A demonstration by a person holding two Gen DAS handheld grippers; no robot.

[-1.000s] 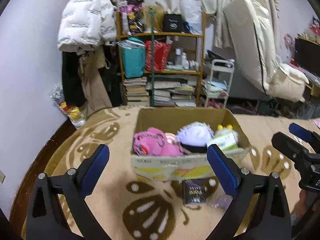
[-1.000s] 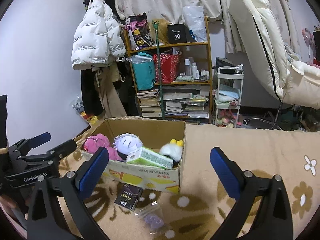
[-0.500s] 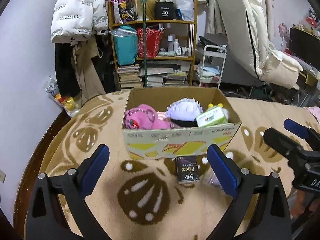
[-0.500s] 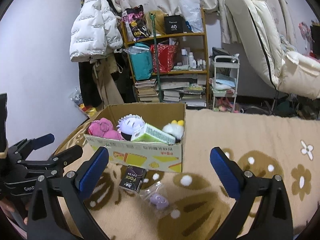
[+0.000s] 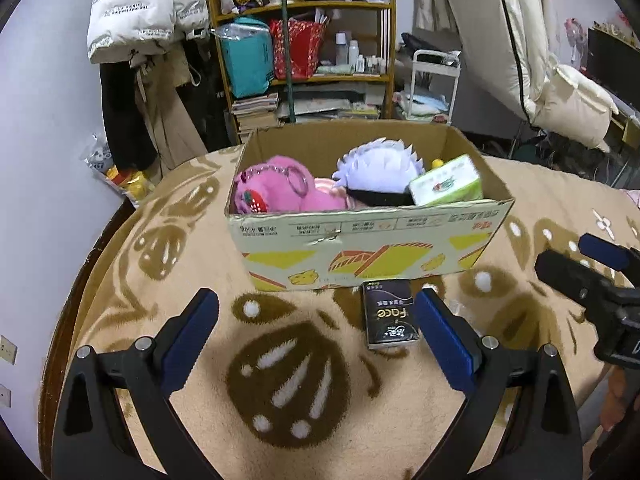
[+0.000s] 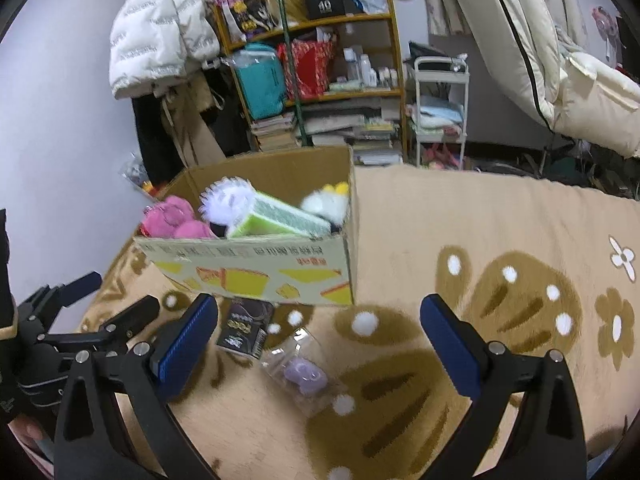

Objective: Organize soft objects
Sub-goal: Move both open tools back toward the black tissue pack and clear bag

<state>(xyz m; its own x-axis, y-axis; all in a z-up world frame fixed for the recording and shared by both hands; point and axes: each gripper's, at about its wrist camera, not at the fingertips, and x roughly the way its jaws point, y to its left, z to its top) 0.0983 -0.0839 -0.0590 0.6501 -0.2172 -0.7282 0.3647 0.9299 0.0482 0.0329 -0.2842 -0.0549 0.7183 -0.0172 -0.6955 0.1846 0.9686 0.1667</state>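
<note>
A cardboard box (image 5: 360, 244) (image 6: 256, 268) stands on the beige patterned blanket. It holds a pink plush (image 5: 276, 192) (image 6: 172, 220), a white-purple plush (image 5: 376, 168) (image 6: 226, 202), a green tissue pack (image 5: 446, 182) (image 6: 280, 220) and a white-yellow plush (image 6: 326, 204). In front of the box lie a black tissue pack (image 5: 390, 314) (image 6: 244, 324) and a clear bag with a purple soft item (image 6: 302, 372). My left gripper (image 5: 316, 336) is open and empty, just before the black pack. My right gripper (image 6: 320, 340) is open and empty above the purple item.
The blanket (image 6: 500, 240) stretches to the right. Behind it stand a cluttered wooden shelf (image 5: 304, 44), hanging coats (image 5: 148, 8), a white trolley (image 6: 440, 112) and a folded cream mattress (image 5: 540, 40). The dark bed edge (image 5: 80, 280) runs on the left.
Both grippers have tilted down and moved closer to the blanket in front of the box. The black pack and the bagged purple item now sit nearer the fingers. Both stay open.
</note>
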